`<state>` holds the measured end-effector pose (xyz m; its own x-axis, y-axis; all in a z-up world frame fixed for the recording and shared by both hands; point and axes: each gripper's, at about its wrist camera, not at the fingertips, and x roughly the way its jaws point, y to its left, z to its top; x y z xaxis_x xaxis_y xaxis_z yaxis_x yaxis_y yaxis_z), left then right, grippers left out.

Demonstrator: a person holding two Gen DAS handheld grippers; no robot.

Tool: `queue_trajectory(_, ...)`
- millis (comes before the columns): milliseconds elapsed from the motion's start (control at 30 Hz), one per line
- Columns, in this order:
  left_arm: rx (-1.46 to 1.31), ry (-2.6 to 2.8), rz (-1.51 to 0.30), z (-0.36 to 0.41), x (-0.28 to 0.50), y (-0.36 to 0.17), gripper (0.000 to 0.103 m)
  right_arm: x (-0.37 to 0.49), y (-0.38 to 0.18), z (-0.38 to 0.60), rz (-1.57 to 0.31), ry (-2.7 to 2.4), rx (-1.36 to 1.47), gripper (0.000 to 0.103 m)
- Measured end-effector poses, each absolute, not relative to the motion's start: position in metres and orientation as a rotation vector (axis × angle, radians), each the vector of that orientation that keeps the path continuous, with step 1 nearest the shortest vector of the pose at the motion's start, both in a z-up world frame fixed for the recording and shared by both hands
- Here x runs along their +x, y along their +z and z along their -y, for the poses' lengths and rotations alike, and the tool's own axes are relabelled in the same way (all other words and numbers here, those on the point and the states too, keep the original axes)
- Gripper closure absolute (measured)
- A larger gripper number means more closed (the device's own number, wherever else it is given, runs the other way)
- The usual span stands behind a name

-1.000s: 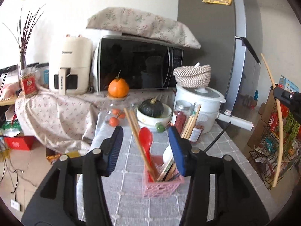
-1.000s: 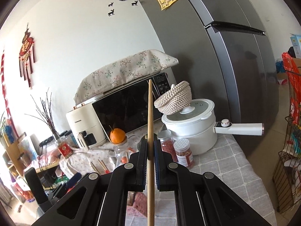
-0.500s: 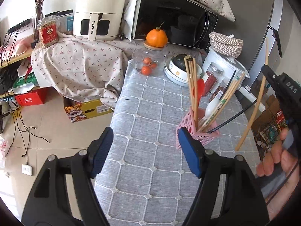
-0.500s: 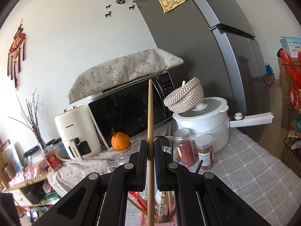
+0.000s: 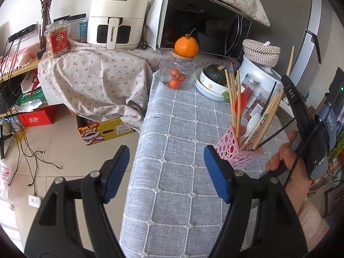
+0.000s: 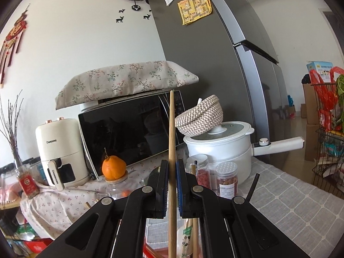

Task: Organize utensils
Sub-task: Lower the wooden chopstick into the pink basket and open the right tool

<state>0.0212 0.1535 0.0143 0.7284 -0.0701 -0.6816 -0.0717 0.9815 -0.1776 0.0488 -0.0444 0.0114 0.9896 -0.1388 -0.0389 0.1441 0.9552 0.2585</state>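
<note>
A pink perforated utensil holder [image 5: 233, 153] stands on the grey checked tablecloth [image 5: 172, 193], right of centre in the left wrist view. It holds several wooden chopsticks [image 5: 233, 99], a red spoon [image 5: 242, 102] and a white spoon [image 5: 252, 122]. My left gripper [image 5: 166, 165] hangs open above the cloth, left of the holder, nothing between its blue pads. My right gripper [image 6: 171, 172] is shut on a single wooden chopstick [image 6: 172, 133], held upright. In the left wrist view that chopstick [image 5: 289, 62] rises beyond the holder; a hand [image 5: 283, 157] grips the tool.
A glass jar of small oranges [image 5: 177, 73], a bowl with a dark squash [image 5: 211, 86], spice jars [image 6: 226, 178] and a white pot [image 6: 221, 146] crowd the table's far end. Microwave [image 6: 129, 133] and air fryer [image 5: 117, 17] stand behind. The fridge [image 6: 215, 64] is at right; the table's left edge drops to floor.
My left gripper has opened wider, drawn back to the left of the holder and tipped downward. My right gripper has carried the chopstick lower and closer to the holder.
</note>
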Motion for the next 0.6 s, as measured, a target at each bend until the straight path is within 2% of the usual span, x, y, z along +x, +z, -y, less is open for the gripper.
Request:
queue_trajectory(400, -0.185, -0.015, -0.778, -0.146, 0.026, 0.008, 0.031, 0.061, -0.012, 0.029, -0.031, -0.179, 0.284, 0.096)
queue_trajectory(600, -0.197, -0.030, -0.798, -0.145, 0.026, 0.004, 0.031, 0.051, -0.030, 0.032, -0.114, -0.176, 0.335, 0.093)
